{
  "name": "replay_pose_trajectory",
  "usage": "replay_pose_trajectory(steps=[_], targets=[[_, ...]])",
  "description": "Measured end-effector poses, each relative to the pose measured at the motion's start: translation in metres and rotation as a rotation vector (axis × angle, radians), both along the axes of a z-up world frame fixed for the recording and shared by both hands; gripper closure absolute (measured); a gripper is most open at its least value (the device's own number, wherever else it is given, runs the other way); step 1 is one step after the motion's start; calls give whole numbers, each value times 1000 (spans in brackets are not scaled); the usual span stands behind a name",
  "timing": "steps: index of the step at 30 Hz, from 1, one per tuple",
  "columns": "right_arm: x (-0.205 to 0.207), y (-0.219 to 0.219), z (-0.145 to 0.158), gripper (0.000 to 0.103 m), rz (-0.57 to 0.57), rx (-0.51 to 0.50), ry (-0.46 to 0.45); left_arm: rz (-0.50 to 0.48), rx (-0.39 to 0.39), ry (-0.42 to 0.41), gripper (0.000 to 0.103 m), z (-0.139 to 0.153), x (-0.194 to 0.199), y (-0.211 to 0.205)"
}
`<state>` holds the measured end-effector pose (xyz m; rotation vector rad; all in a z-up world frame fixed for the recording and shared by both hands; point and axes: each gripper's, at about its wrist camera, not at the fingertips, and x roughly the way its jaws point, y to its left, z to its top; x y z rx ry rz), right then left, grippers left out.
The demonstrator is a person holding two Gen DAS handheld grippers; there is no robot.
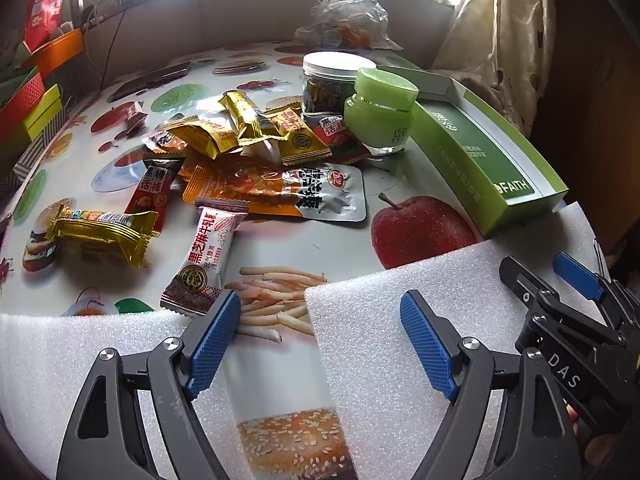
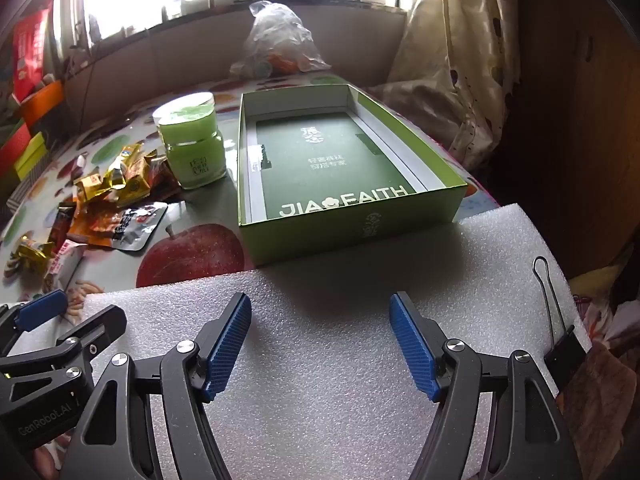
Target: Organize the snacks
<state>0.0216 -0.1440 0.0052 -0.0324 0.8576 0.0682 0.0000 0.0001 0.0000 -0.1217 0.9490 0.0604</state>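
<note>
Foam sheets are lying nearest of all: the left tongs (image 1: pixel 320 340) are hanging spread wide and gripping nothing, straddling the gap between a left foam sheet (image 1: pixel 80 360) and a right foam sheet (image 1: pixel 460 280); the right tongs (image 2: pixel 320 340) are likewise gaping and bare above that right sheet (image 2: pixel 320 380), with a black binder clip (image 2: pixel 560 352) sitting at its right edge; the two tongs are standing side by side, each showing in the other's view.

Just ahead of the left tongs' left pad (image 1: pixel 216 344), a white and red nougat packet (image 1: pixel 204 260) is lying nearly touching the pad's tip; to its left a gold wrapped bar (image 1: pixel 100 232) is resting apart from the rest; beyond these the snack pile (image 1: pixel 248 152) is spreading across the desk (image 1: pixel 320 240), with a silver pouch (image 1: pixel 332 196) at its near right edge; the whole pile is sitting well left of the right tongs.

Straight ahead of the right tongs, the green box (image 2: pixel 344 168) is standing open, its near wall touching the foam's far edge and its inside holding only a dark green insert; a green jar (image 2: pixel 192 144) is standing upright just left of it, between box and pile; a clear jar with a white lid (image 1: pixel 328 80) is standing behind the pile, touching or nearly touching the green jar; farthest back a crumpled plastic bag (image 2: pixel 280 40) is slumping against the wall.
</note>
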Motion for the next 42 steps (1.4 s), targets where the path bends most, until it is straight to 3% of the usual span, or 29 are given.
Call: replay_pose_trajectory(steps=[42], targets=[[-3,1,0,32,-2,-2,-12,2,10,-13,21,2,-4,0]])
